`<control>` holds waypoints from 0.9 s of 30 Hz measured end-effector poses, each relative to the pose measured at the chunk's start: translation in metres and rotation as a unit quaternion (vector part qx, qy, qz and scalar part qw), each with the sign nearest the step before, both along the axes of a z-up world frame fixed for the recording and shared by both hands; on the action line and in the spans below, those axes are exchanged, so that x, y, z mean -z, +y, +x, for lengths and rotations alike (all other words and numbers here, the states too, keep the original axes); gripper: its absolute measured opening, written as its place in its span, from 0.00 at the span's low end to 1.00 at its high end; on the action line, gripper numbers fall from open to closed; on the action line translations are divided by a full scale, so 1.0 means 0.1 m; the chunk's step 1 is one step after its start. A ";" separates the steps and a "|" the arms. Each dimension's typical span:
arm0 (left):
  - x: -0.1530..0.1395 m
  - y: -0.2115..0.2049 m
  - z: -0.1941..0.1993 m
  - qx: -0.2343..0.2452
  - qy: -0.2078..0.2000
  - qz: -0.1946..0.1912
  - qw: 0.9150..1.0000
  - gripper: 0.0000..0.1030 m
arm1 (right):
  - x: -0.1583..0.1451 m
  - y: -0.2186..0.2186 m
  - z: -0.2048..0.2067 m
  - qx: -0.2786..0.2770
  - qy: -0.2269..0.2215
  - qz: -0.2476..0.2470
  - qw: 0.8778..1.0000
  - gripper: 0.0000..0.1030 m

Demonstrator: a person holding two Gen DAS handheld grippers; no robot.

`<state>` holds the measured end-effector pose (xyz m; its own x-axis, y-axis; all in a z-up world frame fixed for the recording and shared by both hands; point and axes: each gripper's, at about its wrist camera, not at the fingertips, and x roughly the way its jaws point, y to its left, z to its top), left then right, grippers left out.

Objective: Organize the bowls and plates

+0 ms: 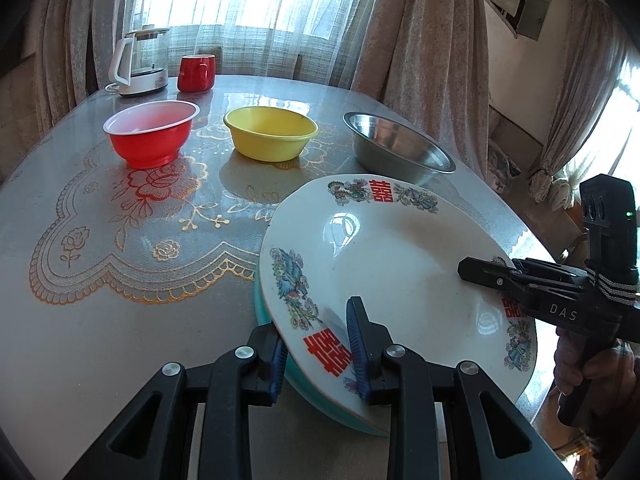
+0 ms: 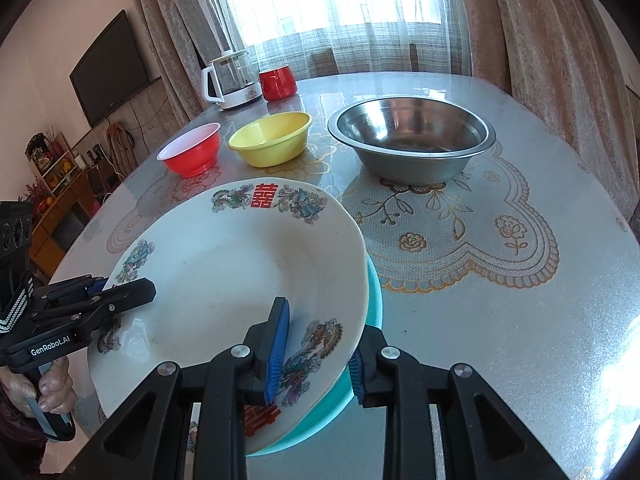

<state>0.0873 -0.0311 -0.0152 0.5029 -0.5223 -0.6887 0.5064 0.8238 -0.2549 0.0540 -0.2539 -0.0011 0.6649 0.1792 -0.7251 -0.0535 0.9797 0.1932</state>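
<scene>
We hold a gripper in each hand over a round table w/ a lace-pattern cover. The left gripper straddles the near rim of a white plate decorated w/ red characters & birds; one blue pad sits on the plate's top face, the other below the rim, jaws narrow, but we can't tell if they truly pinch it. The right gripper straddles the opposite rim the same way, one pad on top, one under, also narrow; grip not certain. The white plate sits tilted on a teal plate, overhanging it, near the table's front edge. Further back, in a row & apart from each other: a red bowl, a yellow bowl, a steel bowl. A kettle & red mug stand at the far edge. Our guess at the step: seating the white plate squarely on the teal one. To do it well, keep both sides level, lower evenly, centre it over the teal rim, then open the pads gently so it doesn't slide or clatter
</scene>
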 end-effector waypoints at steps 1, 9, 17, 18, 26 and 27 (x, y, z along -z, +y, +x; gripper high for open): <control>0.00 0.00 0.00 -0.001 0.000 0.000 1.000 0.28 | 0.00 0.00 0.00 0.000 0.000 0.000 1.000 0.26; -0.03 0.00 -0.03 -0.011 -0.002 0.006 1.000 0.28 | 0.02 0.01 0.00 0.000 -0.001 -0.001 1.000 0.27; -0.05 0.01 -0.05 -0.021 -0.006 0.011 1.000 0.28 | 0.03 0.03 -0.01 0.002 -0.005 -0.007 1.000 0.29; -0.05 0.01 -0.04 -0.021 -0.007 0.012 1.000 0.28 | 0.03 0.03 -0.01 0.003 -0.005 -0.006 1.000 0.29; -0.07 0.03 -0.03 -0.024 -0.010 0.014 1.000 0.28 | 0.01 0.02 -0.01 0.007 0.001 -0.001 1.000 0.29; -0.07 0.04 -0.03 -0.025 -0.010 0.014 1.000 0.28 | 0.01 0.02 -0.01 0.008 0.002 -0.001 1.000 0.29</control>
<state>0.0844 -0.0269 -0.0078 0.5413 -0.4777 -0.6919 0.4700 0.8543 -0.2221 0.0527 -0.2523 -0.0017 0.6649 0.1674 -0.7279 -0.0374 0.9808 0.1914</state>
